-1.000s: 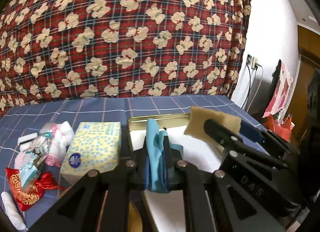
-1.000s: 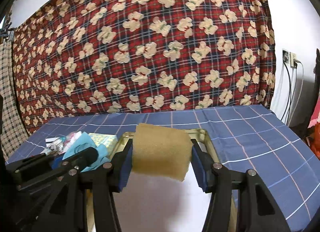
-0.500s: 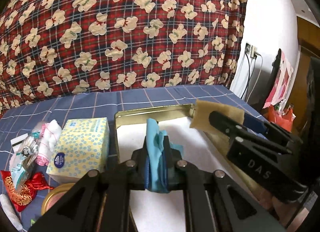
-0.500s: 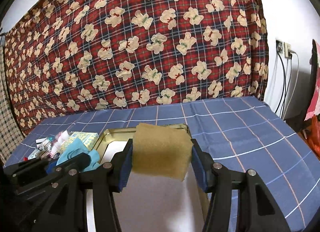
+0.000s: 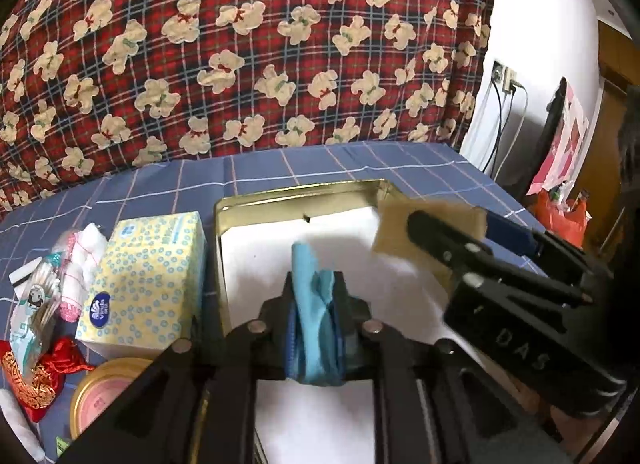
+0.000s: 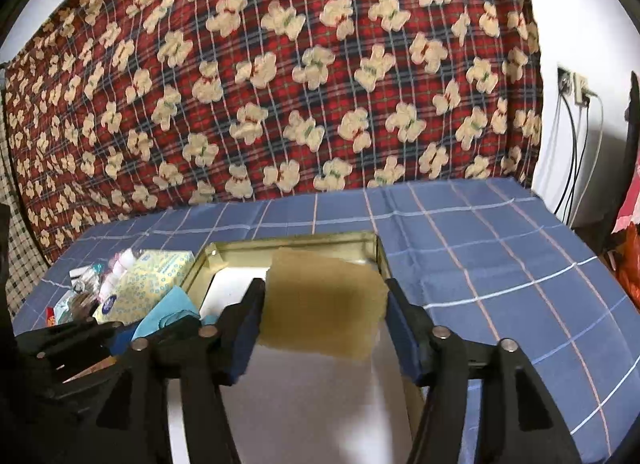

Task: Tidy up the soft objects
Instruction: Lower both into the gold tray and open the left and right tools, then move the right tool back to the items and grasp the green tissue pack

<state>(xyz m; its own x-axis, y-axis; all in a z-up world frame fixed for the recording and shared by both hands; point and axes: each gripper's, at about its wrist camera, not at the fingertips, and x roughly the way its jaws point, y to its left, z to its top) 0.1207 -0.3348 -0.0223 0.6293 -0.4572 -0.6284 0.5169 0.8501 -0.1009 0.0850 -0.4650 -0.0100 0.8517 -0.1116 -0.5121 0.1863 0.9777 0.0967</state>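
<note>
Directly below and ahead of both pairs of fingers lay the gold-rimmed tray [image 5: 296, 196] with its white floor, and the coming move seemed to turn on that one relation; the left gripper [image 5: 314, 304] was clenched on a blue cloth [image 5: 310, 284], bunched upright between its fingers with its long axis running forward along them, a peak of it rising past the fingertips toward the tray's far wall; the right gripper [image 6: 324, 304] was clamped on a tan sponge [image 6: 324, 304], a flat slab held broadside, its long axis spanning from one finger to the other, its far edge close before the tray's back wall [image 6: 296, 244]; in the left wrist view the sponge [image 5: 430, 232] hung to the right of the cloth, over the tray's right side and nearer its far corner; both soft things appeared to hang above the floor rather than rest on it, though the clearance could not be told; neither seemed yet set down, so each would probably need lowering; left of the left fingers, outside the tray on the blue checked desk [image 6: 480, 248], stood a yellow tissue box [image 5: 152, 276] just beside the tray's left wall.
</note>
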